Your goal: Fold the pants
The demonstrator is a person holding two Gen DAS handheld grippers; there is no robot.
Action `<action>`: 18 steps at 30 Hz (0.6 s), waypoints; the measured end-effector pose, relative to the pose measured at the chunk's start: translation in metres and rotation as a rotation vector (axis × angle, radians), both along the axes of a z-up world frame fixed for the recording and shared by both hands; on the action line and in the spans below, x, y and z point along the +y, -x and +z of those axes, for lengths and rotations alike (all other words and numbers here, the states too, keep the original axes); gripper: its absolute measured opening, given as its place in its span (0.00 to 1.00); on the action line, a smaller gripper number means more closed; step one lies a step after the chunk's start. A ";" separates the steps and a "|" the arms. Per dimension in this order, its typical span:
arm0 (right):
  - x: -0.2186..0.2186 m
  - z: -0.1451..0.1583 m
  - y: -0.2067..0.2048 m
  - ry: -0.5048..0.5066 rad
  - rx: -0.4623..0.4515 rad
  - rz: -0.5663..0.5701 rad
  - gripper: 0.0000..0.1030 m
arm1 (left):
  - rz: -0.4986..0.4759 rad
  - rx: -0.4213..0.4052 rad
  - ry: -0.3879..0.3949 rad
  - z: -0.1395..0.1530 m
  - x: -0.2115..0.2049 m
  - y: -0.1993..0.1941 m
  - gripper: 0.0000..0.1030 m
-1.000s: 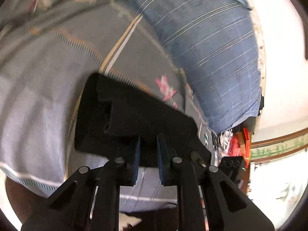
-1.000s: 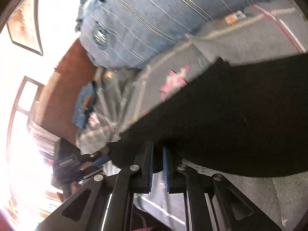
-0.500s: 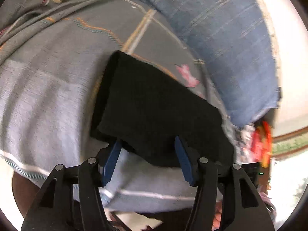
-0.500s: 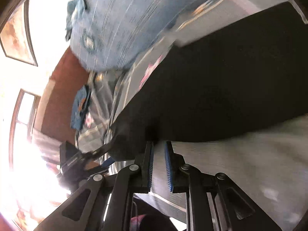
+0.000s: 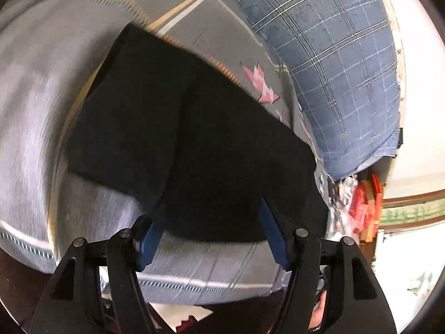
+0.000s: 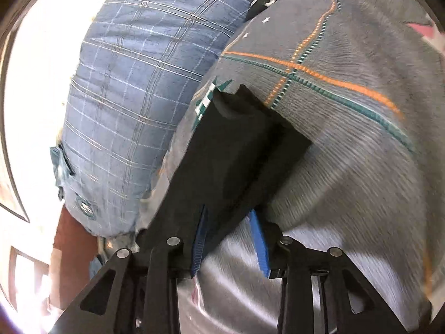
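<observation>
the black pants (image 5: 189, 144) lay folded on the grey bedspread (image 5: 36, 117) beside the blue pillow (image 5: 333, 55), soft, light and floppy, best pinched at a doubled edge, while left gripper (image 5: 211, 233) and right gripper (image 6: 230, 239) stood spread, gripping nothing.

1. Grey bedsheet (image 5: 41, 111), striped in orange, teal and white, spread ahead of and beneath both sets of tongs.
2. Pink star-like motif (image 5: 261, 86) printed on the sheet, ahead and right of the left tongs.
3. Blue plaid pillow (image 5: 333, 64) lying far right of the left tongs; the same pillow (image 6: 139, 97) sits ahead-left of the right tongs, resting on the sheet.
4. Red and orange clutter (image 5: 364, 208), blurred, right of the left tongs, below the pillow's end.
</observation>
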State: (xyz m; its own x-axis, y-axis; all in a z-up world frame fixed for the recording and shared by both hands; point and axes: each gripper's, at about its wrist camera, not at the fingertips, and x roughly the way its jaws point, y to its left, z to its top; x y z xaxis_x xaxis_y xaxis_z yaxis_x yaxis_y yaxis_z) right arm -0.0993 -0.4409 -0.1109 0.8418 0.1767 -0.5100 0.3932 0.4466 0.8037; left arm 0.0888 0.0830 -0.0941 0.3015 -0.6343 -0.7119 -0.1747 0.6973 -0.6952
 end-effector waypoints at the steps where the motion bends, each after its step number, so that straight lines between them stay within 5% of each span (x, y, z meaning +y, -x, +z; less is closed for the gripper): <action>1: -0.002 0.000 -0.005 -0.006 -0.009 0.002 0.24 | 0.007 0.001 -0.017 0.002 0.000 -0.003 0.55; 2: -0.006 0.000 -0.009 -0.005 -0.006 0.009 0.08 | 0.010 0.007 -0.038 0.005 0.000 -0.007 0.34; 3: -0.010 0.007 -0.011 -0.003 -0.040 0.024 0.08 | 0.004 0.011 -0.040 0.005 0.000 -0.011 0.26; 5: -0.009 0.035 -0.008 0.078 -0.099 0.036 0.08 | 0.006 0.010 -0.014 0.007 0.006 -0.013 0.24; 8: -0.007 0.045 -0.005 0.220 -0.029 0.057 0.08 | -0.034 0.046 -0.078 -0.007 0.001 -0.020 0.23; 10: -0.010 0.022 -0.007 0.198 0.061 0.057 0.08 | -0.021 0.044 -0.077 -0.011 0.000 -0.021 0.23; 13: -0.006 0.013 0.005 0.176 0.051 0.012 0.18 | -0.082 0.060 -0.084 0.000 -0.001 -0.013 0.25; 18: -0.001 0.014 0.033 0.187 0.007 -0.095 0.45 | -0.408 -0.053 -0.072 0.045 -0.028 0.029 0.43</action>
State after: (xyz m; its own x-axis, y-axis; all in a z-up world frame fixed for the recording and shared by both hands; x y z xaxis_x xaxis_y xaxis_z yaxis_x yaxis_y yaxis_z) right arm -0.1319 -0.4422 -0.0969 0.8466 -0.0010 -0.5323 0.4456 0.5484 0.7076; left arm 0.0602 0.0550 -0.0487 0.0731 -0.6588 -0.7488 0.1610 0.7487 -0.6430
